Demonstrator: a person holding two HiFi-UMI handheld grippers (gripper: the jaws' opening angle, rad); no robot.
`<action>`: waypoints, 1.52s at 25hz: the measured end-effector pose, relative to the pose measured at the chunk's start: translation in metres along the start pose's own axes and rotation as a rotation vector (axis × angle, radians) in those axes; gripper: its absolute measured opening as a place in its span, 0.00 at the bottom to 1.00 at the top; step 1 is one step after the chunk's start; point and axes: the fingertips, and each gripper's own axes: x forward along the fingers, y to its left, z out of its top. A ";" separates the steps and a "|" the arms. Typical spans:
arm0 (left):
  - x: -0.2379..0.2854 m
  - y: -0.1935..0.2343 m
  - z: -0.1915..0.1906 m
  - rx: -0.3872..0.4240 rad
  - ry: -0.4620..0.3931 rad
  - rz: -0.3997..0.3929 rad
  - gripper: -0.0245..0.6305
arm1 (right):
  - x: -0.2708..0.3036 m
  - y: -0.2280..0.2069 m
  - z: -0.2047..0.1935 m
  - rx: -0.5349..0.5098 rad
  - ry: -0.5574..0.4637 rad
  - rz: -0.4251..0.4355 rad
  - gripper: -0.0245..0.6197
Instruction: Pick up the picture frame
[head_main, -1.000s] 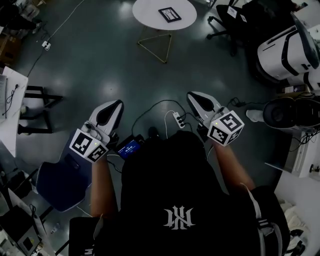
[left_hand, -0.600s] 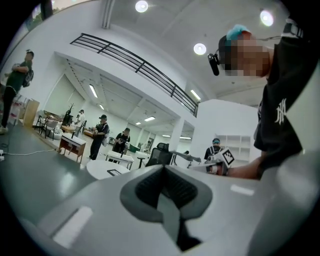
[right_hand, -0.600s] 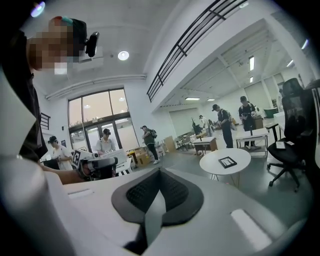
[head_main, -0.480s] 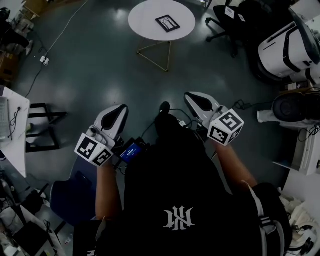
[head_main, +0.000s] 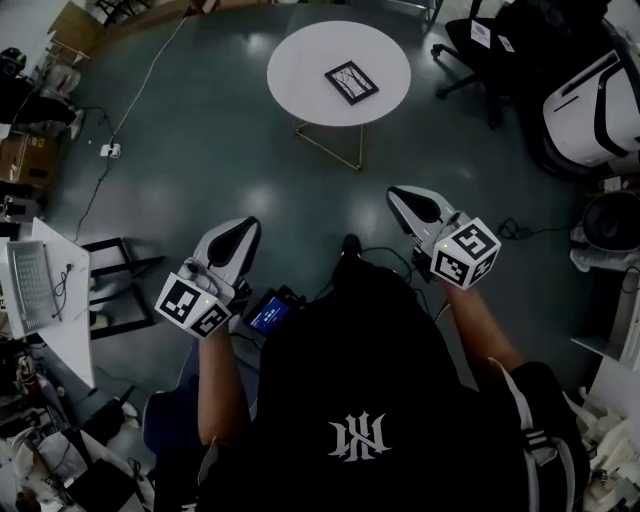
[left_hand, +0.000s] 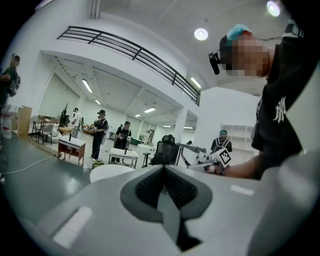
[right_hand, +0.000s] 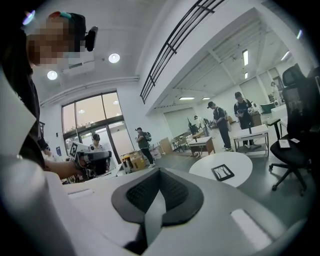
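The picture frame (head_main: 351, 82) is laid flat on the round white table (head_main: 300, 65), upper centre of the head view. The left gripper (head_main: 245, 228) and right gripper (head_main: 400, 196) are closed, empty, and well apart from the table.

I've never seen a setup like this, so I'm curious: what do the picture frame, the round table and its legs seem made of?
Picture frame: dark matt border, wood or plastic; too small to tell which. Round table: smooth, plain white top, probably laminate or painted board. Legs: thin brass-coloured rods, likely metal.
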 end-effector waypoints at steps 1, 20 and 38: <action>0.010 0.011 0.004 -0.003 0.002 0.001 0.04 | 0.007 -0.011 0.007 0.004 -0.007 -0.005 0.04; 0.185 0.143 0.049 0.050 0.134 -0.168 0.04 | 0.076 -0.134 0.056 0.104 -0.108 -0.183 0.04; 0.379 0.306 0.080 0.035 0.259 -0.482 0.04 | 0.195 -0.250 0.112 0.256 -0.112 -0.500 0.04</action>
